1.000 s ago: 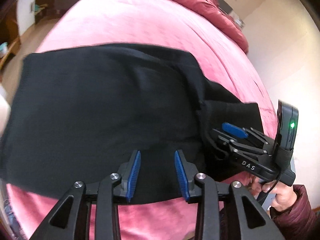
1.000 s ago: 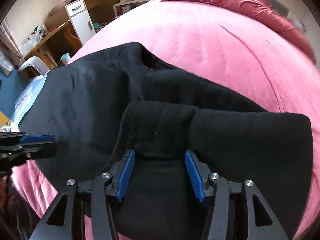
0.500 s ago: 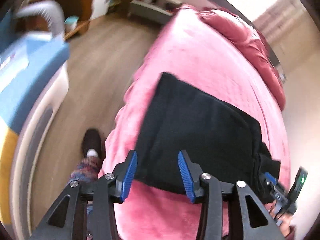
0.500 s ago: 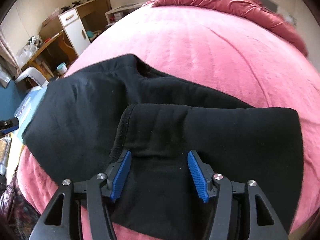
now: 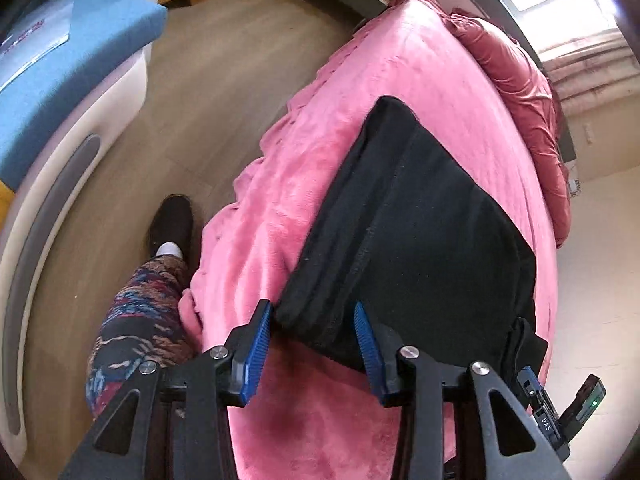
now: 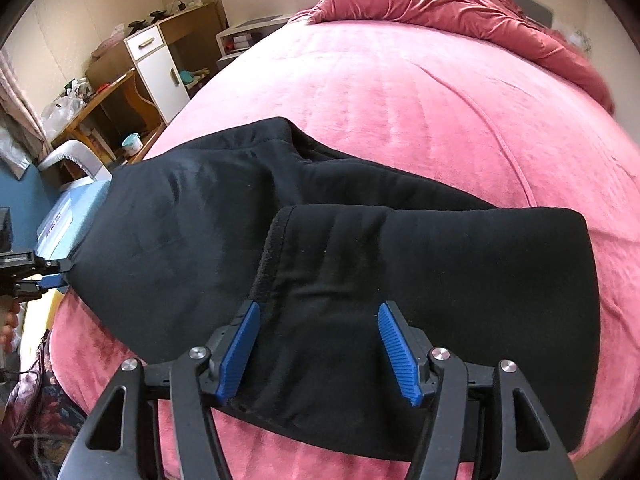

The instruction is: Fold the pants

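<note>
Black pants [image 6: 360, 264] are lying folded on the pink bed [image 6: 420, 92], near its front edge, with one thick end doubled back over the rest and its raw inner seam showing along the fold line.

Right gripper [image 6: 318, 350] is hovering over that doubled-back end, pointing steeply down. Its jaws are opening; the blue pads [image 6: 240, 350] are standing apart on either side of the cloth and are not pinching it, so nothing is being held.

Left gripper [image 5: 314, 346] is sitting at the opposite end of the pants [image 5: 408, 232], at the corner nearest the bed's side edge. Its jaws are standing at a middling gap; the corner of the cloth is lying between the blue pads [image 5: 256, 354] in the left wrist view, but the pads are not pressing on it. In the right wrist view the left gripper [image 6: 52, 270] is showing at the far left, its tips just at the pants' edge.

A crumpled dark pink duvet [image 6: 440, 4] is lying at the head of the bed. In the left wrist view the person's patterned trouser leg [image 5: 140, 316] and dark shoe [image 5: 172, 220] are standing on the wooden floor [image 5: 208, 92] beside the bed, and a white and blue appliance [image 5: 68, 80] is standing further left. The right gripper [image 5: 540, 392] is showing at lower right of the same view
</note>
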{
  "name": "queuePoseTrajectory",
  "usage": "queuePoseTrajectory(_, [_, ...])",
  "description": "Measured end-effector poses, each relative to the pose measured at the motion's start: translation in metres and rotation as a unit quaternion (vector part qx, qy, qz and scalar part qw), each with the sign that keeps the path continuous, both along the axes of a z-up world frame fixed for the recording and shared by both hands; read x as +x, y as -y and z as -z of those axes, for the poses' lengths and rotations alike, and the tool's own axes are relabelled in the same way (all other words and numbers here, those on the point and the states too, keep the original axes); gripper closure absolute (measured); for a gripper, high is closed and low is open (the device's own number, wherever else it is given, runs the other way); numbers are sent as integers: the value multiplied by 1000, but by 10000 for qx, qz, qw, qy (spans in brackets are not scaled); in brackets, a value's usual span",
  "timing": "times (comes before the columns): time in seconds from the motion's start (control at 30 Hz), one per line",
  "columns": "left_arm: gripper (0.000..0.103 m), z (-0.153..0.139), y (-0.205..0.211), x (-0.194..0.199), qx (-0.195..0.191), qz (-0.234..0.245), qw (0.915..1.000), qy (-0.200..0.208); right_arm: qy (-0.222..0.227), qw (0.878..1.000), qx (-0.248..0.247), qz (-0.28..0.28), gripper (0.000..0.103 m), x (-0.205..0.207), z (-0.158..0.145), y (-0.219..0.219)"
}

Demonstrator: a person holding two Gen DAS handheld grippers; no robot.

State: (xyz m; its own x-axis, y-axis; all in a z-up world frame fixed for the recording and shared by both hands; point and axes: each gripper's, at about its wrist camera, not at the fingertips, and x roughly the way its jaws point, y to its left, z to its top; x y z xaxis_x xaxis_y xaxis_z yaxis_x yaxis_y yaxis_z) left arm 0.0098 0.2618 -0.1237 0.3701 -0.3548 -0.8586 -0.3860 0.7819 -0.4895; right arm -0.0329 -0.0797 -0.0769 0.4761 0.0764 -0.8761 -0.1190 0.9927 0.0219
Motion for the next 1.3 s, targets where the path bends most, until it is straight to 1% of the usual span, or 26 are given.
queuePoseTrajectory(0.07, [61,4,1,2,-18,10,10000,-46,-25,10000,-20,-22,40,0,1,-2])
queuePoseTrajectory(0.1, [61,9,-1,3,-109,-100,9998,-158,-43,10000,-2,-20,40,1,3,-3])
queuePoseTrajectory(0.17, [61,9,-2,4,-197,-188,9995,-145,-49,10000,20,0,40,1,4,-2])
queuePoseTrajectory(0.23, [62,7,1,4,-86,-117,9999,-72,-39,10000,34,7,40,0,3,-1])
queuePoseTrajectory(0.27, [63,7,2,4,-30,-78,10000,-50,-49,10000,43,15,40,0,4,-1])
queuePoseTrajectory(0.3, [70,7,4,4,24,-58,10000,-28,-64,10000,47,21,40,2,5,0])
queuePoseTrajectory(0.33, [74,6,5,5,32,-61,10000,13,-80,9999,54,33,40,2,6,0])
queuePoseTrajectory(0.4, [79,0,7,5,21,-63,9999,147,-114,9999,83,52,40,2,8,1])
queuePoseTrajectory(0.5, [81,-13,10,5,-52,1,9991,427,-120,9999,71,43,40,1,8,0])
queuePoseTrajectory(0.53, [82,-20,13,6,-110,48,9980,615,-117,9999,67,36,40,1,8,0])
queuePoseTrajectory(0.6, [82,-38,23,6,-199,253,9940,1050,-115,9998,133,20,40,1,7,0])
queuePoseTrajectory(0.67, [83,-58,41,8,-210,596,9866,1503,-126,9997,223,-22,40,1,5,-1])
queuePoseTrajectory(0.73, [83,-73,65,10,-243,991,9774,1854,-169,9991,381,-122,40,3,3,-3])
queuePoseTrajectory(0.8, [84,-81,89,13,-218,1380,9684,2068,-263,9962,779,-295,40,8,1,-5])
queuePoseTrajectory(0.87, [84,-83,114,15,-201,1767,9597,2175,-465,9874,1406,-561,40,16,-1,-11])
queuePoseTrajectory(0.9, [84,-83,128,16,-137,1989,9551,2191,-534,9828,1642,-647,40,21,-3,-13])
queuePoseTrajectory(0.93, [85,-82,137,17,-87,2135,9519,2197,-609,9762,1937,-757,40,27,-4,-17])
queuePoseTrajectory(0.97, [86,-81,146,17,-43,2275,9488,2191,-694,9692,2195,-872,40,33,-5,-21])
queuePoseTrajectory(1.03, [88,-79,161,16,37,2545,9422,2178,-895,9491,2807,-1114,40,50,-6,-31])
queuePoseTrajectory(1.07, [88,-78,167,16,73,2630,9398,2178,-932,9434,2951,-1191,37,57,-7,-37])
queuePoseTrajectory(1.1, [89,-77,171,16,96,2699,9378,2180,-969,9383,3061,-1285,31,67,-7,-46])
queuePoseTrajectory(1.17, [91,-77,178,16,88,2816,9336,2213,-1109,9300,3196,-1437,31,82,-5,-62])
queuePoseTrajectory(1.2, [91,-76,179,15,97,2838,9326,2229,-1171,9283,3199,-1489,31,89,-2,-70])
queuePoseTrajectory(1.23, [93,-77,181,12,83,2873,9312,2242,-1204,9275,3190,-1532,31,95,0,-75])
queuePoseTrajectory(1.27, [95,-76,182,12,-12,2914,9302,2233,-1287,9259,3165,-1613,31,102,4,-85])
queuePoseTrajectory(1.3, [95,-74,182,14,-20,2933,9297,2229,-1376,9249,3123,-1678,31,105,8,-93])
